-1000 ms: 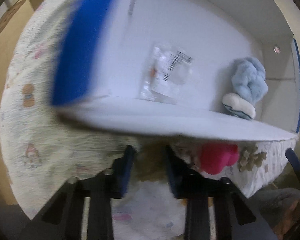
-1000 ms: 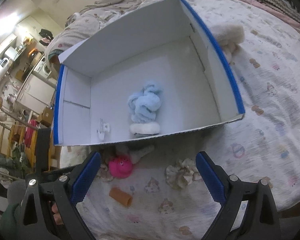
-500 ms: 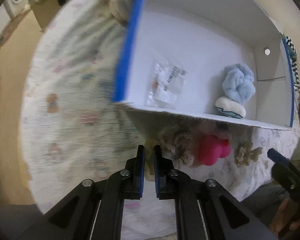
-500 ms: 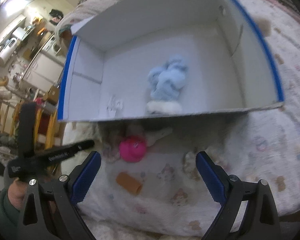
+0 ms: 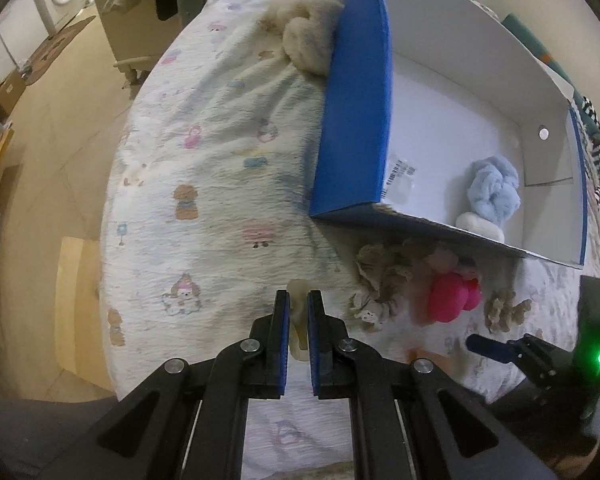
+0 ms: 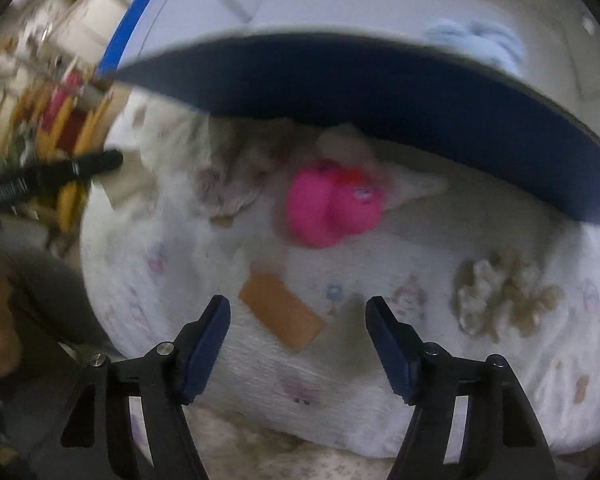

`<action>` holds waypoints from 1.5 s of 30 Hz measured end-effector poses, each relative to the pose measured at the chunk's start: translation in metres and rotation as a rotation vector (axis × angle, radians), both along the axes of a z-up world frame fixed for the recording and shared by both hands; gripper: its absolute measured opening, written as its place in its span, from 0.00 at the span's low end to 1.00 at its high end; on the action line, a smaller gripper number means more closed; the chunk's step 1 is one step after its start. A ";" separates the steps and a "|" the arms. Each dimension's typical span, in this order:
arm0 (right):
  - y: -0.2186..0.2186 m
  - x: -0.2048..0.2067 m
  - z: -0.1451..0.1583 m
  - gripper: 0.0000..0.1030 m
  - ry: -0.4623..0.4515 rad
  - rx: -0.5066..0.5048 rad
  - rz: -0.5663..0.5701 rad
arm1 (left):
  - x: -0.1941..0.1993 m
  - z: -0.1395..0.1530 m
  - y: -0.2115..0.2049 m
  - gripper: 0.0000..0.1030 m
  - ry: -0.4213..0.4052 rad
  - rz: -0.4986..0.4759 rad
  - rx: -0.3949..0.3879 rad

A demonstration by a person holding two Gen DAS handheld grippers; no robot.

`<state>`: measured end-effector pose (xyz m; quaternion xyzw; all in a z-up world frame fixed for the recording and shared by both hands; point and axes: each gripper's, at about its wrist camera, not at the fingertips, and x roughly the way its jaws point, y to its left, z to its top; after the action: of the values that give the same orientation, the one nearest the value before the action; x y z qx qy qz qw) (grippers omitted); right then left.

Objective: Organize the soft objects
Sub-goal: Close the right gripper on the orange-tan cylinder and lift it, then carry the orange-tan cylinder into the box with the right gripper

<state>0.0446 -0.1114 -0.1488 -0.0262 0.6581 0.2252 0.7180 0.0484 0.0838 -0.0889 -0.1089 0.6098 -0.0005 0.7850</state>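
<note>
Pinching cream toy point(image 5: 298, 320), left hand-held gripper point(image 5: 298, 308)

Left gripper point(image 5: 298, 314) points steeply downward, jaws clamped on a pale soft piece point(image 5: 299, 320). Right gripper point(image 6: 298, 336) also angled downward, jaws closing, nothing between them.

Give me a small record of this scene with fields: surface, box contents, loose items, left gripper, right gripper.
surface: bed cover with cartoon prints
box contents: blue fluffy toy, white item, plastic packet
loose items: pink toy, orange tube, beige scrunchie
left gripper: shut on a pale soft piece
right gripper: closing, nothing gripped, orange tube just ahead
</note>
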 end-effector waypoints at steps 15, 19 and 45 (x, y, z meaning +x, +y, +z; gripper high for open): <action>0.025 -0.027 0.019 0.07 -0.098 0.020 0.143 | 0.001 0.003 -0.011 0.08 -0.043 -0.011 0.059; 0.014 -0.025 0.028 0.07 -0.121 0.043 0.114 | -0.002 0.003 -0.012 0.08 -0.050 -0.014 0.081; -0.042 -0.037 0.097 0.07 -0.307 0.168 -0.034 | -0.045 0.069 -0.025 0.08 -0.277 0.027 0.194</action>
<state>0.0080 -0.1537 -0.0516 0.0111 0.5199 0.2607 0.8134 0.0031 0.0585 -0.0196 -0.0397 0.4913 0.0539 0.8684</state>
